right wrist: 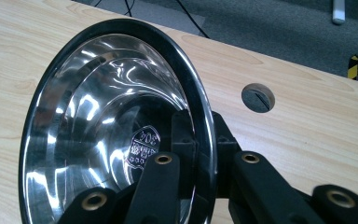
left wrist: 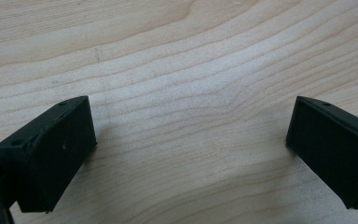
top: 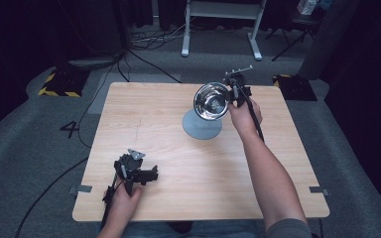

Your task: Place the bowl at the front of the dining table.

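A shiny steel bowl (top: 211, 101) hangs tilted on its side above the table (top: 168, 144), upper centre of the high view, over a grey round disc (top: 201, 127) lying flat on the wood. The right gripper (top: 232, 94) clamps the bowl's rim, one jaw inside and one outside. Lower left, the left gripper (top: 149, 176) rests low over bare wood, jaws spread wide apart, holding nothing.
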